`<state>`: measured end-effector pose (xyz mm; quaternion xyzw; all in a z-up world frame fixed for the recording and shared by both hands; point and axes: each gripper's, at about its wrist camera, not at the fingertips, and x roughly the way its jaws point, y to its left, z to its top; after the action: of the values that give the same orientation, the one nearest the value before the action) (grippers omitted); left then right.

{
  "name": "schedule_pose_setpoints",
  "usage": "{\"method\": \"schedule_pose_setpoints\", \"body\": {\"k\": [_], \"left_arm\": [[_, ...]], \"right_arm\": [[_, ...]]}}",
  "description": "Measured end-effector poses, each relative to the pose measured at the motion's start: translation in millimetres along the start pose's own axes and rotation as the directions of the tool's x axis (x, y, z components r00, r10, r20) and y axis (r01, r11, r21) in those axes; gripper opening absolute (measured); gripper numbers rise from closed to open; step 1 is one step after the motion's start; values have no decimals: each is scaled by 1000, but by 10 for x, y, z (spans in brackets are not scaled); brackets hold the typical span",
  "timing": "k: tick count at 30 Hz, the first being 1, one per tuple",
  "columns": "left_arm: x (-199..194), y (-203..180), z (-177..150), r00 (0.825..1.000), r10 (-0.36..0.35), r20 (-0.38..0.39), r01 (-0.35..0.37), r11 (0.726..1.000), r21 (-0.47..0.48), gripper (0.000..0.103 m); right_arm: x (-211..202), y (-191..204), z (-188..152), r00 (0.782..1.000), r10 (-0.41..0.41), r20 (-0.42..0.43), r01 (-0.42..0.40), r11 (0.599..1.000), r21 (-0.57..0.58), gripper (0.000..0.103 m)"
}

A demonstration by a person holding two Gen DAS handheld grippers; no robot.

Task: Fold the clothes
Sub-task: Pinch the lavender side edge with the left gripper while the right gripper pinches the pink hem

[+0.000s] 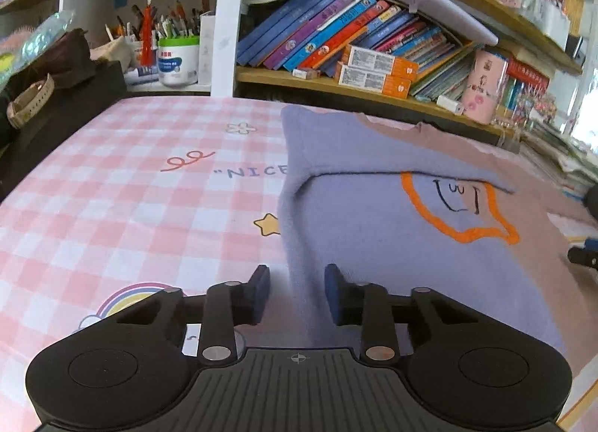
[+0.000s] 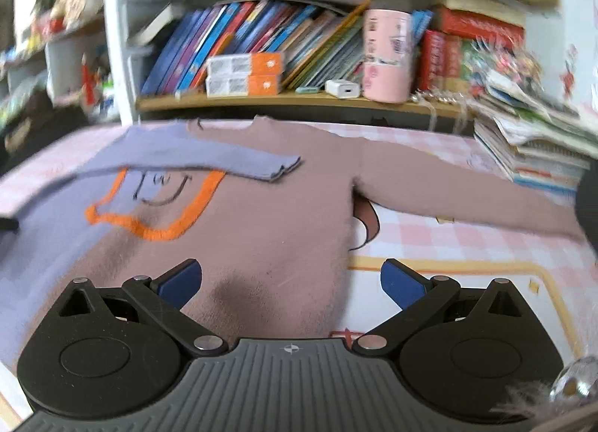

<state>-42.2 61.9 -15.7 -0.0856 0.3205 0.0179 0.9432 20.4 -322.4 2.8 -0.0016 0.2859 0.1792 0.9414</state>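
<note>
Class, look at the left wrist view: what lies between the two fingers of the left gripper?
The purple side edge of the sweater runs up between the fingers of the left gripper, over the pink checked cloth. The pads are not yet pressing it.

Soft, even daylight throughout; the right wrist view is motion-blurred, and both views bend strongly at the edges.

- I'm looking at a home study corner: a pink checked cartoon tablecloth (image 1: 130, 189) near me.
- Far side, wooden shelves (image 1: 336, 86) packed with children's books (image 1: 321, 31); a pen pot (image 1: 178, 58) far left.
</note>
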Motion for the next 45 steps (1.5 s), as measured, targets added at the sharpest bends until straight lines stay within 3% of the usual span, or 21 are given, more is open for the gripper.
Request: {"method": "schedule_pose_setpoints", "body": {"k": [2,4,7,10,25,45], "left_arm": [[5,50,-7,1000,-25,6,25,999,-20,18],[20,100,-20,997,-76,5,76,996,-36,6],[27,160,-18,994,-111,7,111,993,-33,5],[22,258,-13,992,-129,14,130,990,-46,5],[-33,709,45,997,-59,46,62,995,-83,5],[-51,769,15,997,-61,54,67,991,-112,6]], "right_arm": [[-22,-38,-28,1000,15,-25,-14,999,38,87],[-44,-46,-56,999,9,-47,-6,999,54,55],[-65,-4,-44,998,-18,-62,20,999,44,28],[-21,48,-11,997,-5,-78,7,999,35,16],[347,605,149,996,48,-81,-54,996,-73,13],[356,590,150,996,37,-82,-43,997,-71,13]]}}
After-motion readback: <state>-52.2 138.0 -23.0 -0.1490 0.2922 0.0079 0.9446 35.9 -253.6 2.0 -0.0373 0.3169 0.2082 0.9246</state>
